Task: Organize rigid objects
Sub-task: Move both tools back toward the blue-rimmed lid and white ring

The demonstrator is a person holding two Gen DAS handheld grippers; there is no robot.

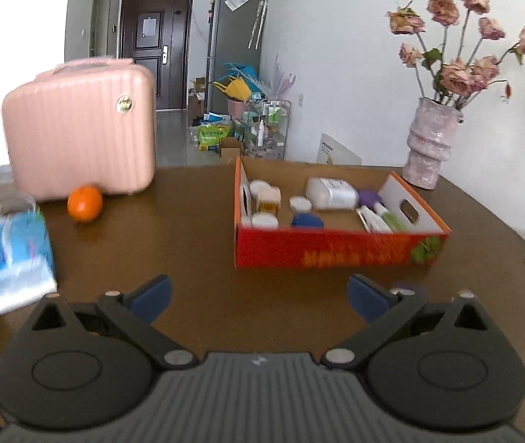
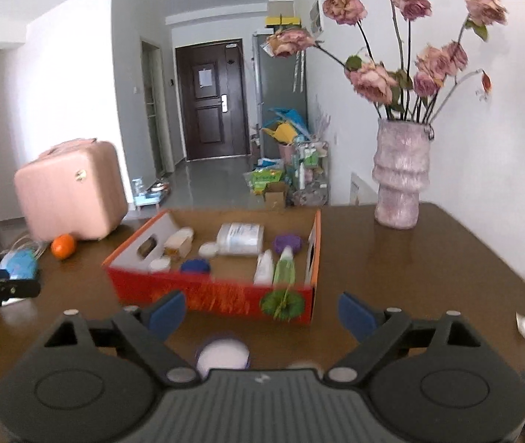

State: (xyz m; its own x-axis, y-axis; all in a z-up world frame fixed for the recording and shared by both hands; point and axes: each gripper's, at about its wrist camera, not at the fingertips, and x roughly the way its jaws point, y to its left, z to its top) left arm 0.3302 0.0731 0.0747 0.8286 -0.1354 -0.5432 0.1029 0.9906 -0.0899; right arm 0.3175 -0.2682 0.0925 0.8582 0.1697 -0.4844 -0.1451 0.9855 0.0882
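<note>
Left wrist view
Box: a red-and-orange carton (image 1: 340,253) sits open-topped on the table, ahead of the gripper and apart from it.
Contents: a white bottle (image 1: 330,193) lies on its side at the back; a purple lid (image 1: 369,197) beside it; tubes (image 1: 380,219) lie along the right wall; a blue lid (image 1: 306,220) and white jars (image 1: 264,220) sit near the front; a tan jar (image 1: 269,199) stands by the left wall.
Left gripper (image 1: 260,295): fingers spread wide, nothing between the blue pads.
Table: dark brown wood (image 1: 188,243), carrying a pink case (image 1: 81,129), an orange (image 1: 85,203) just in front of it, a blue-and-white pack (image 1: 18,258) at left and a pink vase (image 1: 430,144) of dried roses at right.
Room: a dark door (image 1: 155,48) and a grey fridge (image 1: 234,44) beyond.

Right wrist view
Box: the carton (image 2: 218,297), seen from its right corner, holds the bottle (image 2: 240,239), purple lid (image 2: 287,243), tubes (image 2: 277,267) and blue lid (image 2: 195,265).
Loose: a white round jar (image 2: 222,356) with a purple rim sits on the table outside the box, close under the gripper.
Right gripper (image 2: 260,313): fingers held well apart, gripping nothing.
Table: the vase (image 2: 401,173) stands at the far right; the case (image 2: 70,190) and orange (image 2: 63,246) at left.
Room: white walls, the door (image 2: 212,99) down a hallway.
</note>
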